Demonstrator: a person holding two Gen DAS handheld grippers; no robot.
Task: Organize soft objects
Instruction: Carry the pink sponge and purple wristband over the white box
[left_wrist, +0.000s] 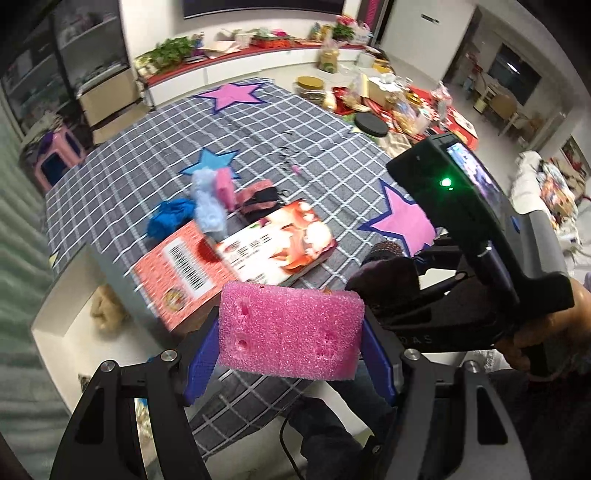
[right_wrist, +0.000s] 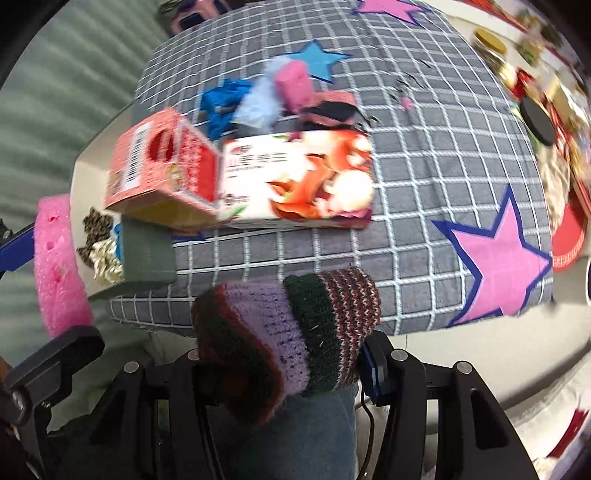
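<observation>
A: Why is each tool loaded at once?

B: Likely to carry two soft things in one trip. The left tool (left_wrist: 290, 341) is clamped across the ends of a pink sponge (left_wrist: 290, 332), its blue pads pressing both sides; the right tool (right_wrist: 280, 365) pinches a striped knitted piece (right_wrist: 291, 332).

A: And both hang off the bench (right_wrist: 424, 192)?

B: Yes, just past its near edge. The open printed box (right_wrist: 243, 177) lies at that edge, with more soft things (right_wrist: 258, 96) heaped behind it, toward the middle.
</observation>
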